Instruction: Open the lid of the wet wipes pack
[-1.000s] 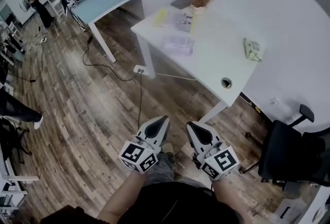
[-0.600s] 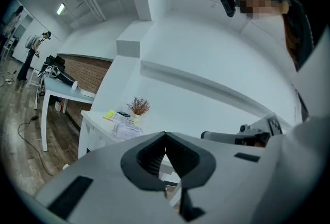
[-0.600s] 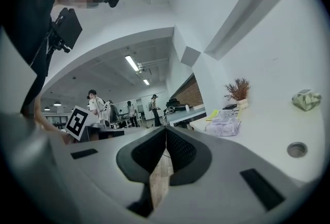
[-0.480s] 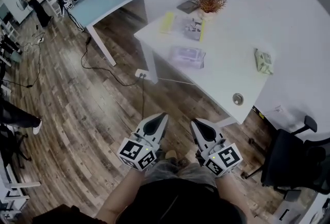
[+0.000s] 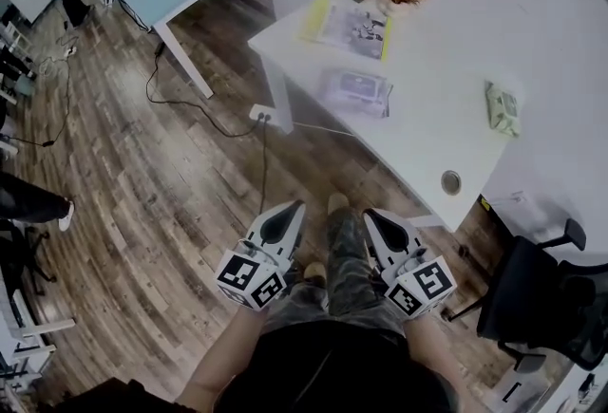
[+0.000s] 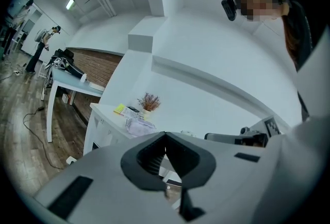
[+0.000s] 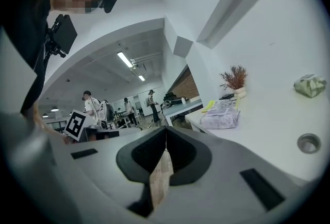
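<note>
Hanging closed, empty: left gripper (image 5: pixel 293 208), right gripper (image 5: pixel 373 215); wipes pack (image 5: pixel 358 91) on table (image 5: pixel 427 136).

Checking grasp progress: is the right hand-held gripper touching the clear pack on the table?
Apart. The head view shows the right hand-held gripper low beside the person's leg, wood floor between it and the clear pack.

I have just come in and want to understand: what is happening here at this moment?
A person stands on the wooden floor, short of the white table, holding the left claw and the right claw low in front of the body. Both claws are shut and empty. The wet wipes pack lies untouched on the table, near a yellow booklet and a green packet. Nothing has been grasped yet.
</note>
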### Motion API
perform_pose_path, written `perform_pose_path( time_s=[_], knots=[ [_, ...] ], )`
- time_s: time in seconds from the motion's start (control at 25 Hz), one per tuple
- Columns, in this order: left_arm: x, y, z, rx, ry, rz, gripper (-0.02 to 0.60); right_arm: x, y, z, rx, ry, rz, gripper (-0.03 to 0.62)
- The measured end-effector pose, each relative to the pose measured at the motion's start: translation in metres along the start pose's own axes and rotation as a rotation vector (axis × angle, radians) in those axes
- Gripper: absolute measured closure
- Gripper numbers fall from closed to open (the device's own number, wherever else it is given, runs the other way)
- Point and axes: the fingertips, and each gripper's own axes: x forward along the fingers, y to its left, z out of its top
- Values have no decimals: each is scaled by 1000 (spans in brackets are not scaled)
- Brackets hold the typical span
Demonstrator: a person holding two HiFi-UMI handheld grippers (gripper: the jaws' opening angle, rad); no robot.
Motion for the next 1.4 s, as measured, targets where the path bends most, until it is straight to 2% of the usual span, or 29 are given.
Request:
perform_pose_path(
  time_s=[0.24, 0.4, 0.6, 0.8, 1.0, 1.04, 1.16, 1.24, 1.4],
  knots=[
    [30, 33, 20, 22, -29, 46, 569, 50, -17, 9, -75, 22, 102, 574],
    [63, 49, 38, 39, -31, 38, 569, 84, -34, 29, -165, 26, 138, 574],
    [115, 53, 49, 76, -17, -53, 569, 113, -68, 40, -236, 49, 143, 574],
    [157, 63, 52, 88, -3, -139, 569, 140, -107, 42, -298, 83, 103, 574],
    [190, 75, 48, 164, 50, -221, 568, 165, -140, 51, -408, 59, 88, 574],
    [195, 78, 47, 180, 58, -234, 562, 168, -146, 50, -445, 72, 93, 574],
    [213, 88, 43, 232, 90, -266, 484, 174, -164, 38, -570, 161, 132, 552],
    [225, 93, 42, 260, 116, -283, 458, 178, -174, 31, -602, 216, 151, 491],
    [246, 102, 35, 324, 177, -326, 393, 188, -187, 25, -651, 260, 170, 474]
  ],
)
